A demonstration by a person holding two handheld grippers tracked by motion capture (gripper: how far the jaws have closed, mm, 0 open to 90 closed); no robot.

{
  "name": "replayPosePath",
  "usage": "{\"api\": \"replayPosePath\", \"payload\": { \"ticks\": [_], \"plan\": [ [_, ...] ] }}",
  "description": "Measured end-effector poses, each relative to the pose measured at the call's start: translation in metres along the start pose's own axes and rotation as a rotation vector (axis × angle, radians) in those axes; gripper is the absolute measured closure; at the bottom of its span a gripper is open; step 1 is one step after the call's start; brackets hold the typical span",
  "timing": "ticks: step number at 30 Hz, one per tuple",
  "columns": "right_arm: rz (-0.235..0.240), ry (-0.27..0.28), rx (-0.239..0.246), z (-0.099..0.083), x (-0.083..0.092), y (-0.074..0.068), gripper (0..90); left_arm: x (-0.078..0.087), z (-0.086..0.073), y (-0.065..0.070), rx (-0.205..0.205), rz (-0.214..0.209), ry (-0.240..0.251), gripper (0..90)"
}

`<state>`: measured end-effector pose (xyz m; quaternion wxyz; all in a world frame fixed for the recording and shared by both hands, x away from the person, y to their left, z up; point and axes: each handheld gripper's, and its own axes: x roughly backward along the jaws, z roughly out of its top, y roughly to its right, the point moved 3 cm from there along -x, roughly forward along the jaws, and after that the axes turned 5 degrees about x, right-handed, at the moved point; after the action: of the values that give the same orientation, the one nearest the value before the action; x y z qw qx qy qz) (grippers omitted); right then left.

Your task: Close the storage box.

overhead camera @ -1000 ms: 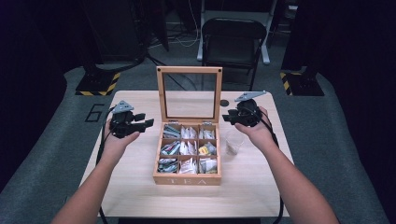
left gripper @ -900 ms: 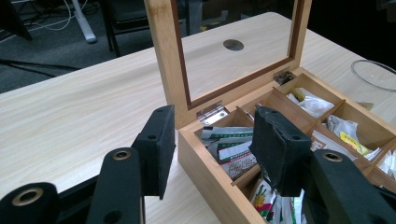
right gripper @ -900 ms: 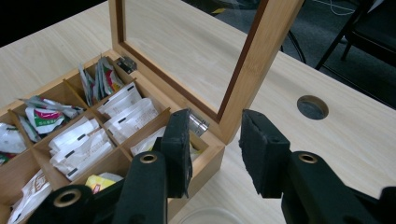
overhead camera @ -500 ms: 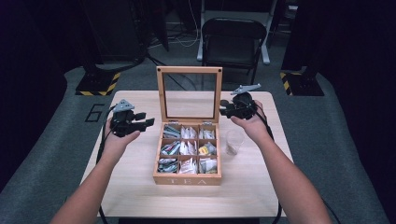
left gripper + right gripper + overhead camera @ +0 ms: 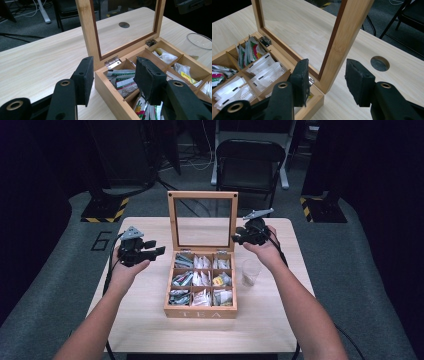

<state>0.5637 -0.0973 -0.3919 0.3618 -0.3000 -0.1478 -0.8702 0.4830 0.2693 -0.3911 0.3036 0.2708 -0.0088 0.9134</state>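
High view showed a light wooden table (image 5: 150, 227) with an open bamboo tea box (image 5: 201, 311) set near the middle of its surface, somewhat toward the front edge, the word TEA on its front wall. Its glass-paned wooden lid (image 5: 202, 195) stood upright at the box's far side, hinged along the back wall. The box was divided into nine compartments holding assorted paper tea bags (image 5: 193, 279). A clear plastic cup (image 5: 250, 271) stood upright just beside the box's right wall, apart from it.

The left gripper (image 5: 155, 252) was held above the surface toward the left edge, near the box's back left corner; its jaws stood wide apart with nothing between them. In the left gripper view, that gripper (image 5: 113, 80) pointed at the box's back corner, one pad (image 5: 85, 80) outside the box wall and the other over the tea bags, touching neither as far as could be told.

The right gripper (image 5: 238, 239) hovered by the lid's right upright, toward the far right of the surface. In the right gripper view, its jaws (image 5: 329, 80) were spread wide to either side of the lid frame's lower right corner, near the small metal hinge (image 5: 311, 80); the frame lay between the pads without visible contact. A round cable hole (image 5: 380, 63) sat in the tabletop beyond.
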Motion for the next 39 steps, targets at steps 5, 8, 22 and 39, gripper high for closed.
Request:
{"api": "replayPosePath", "payload": {
  "ticks": [5,8,22,39],
  "plan": [
    [0.003,0.005,0.003,0.001,-0.006,0.005,50.0,0.002,-0.002,-0.001,0.002,-0.002,0.000,49.3],
    [-0.005,0.003,-0.003,0.003,-0.008,0.007,49.4,0.004,-0.003,-0.002,0.003,-0.003,-0.004,49.4],
    [0.010,0.039,-0.014,0.009,-0.020,0.015,47.1,0.018,-0.009,-0.007,0.010,0.022,0.006,49.2],
    [0.028,0.077,-0.001,0.012,-0.025,0.013,47.0,0.021,-0.010,-0.009,0.014,0.037,0.005,49.2]
  ]
}}
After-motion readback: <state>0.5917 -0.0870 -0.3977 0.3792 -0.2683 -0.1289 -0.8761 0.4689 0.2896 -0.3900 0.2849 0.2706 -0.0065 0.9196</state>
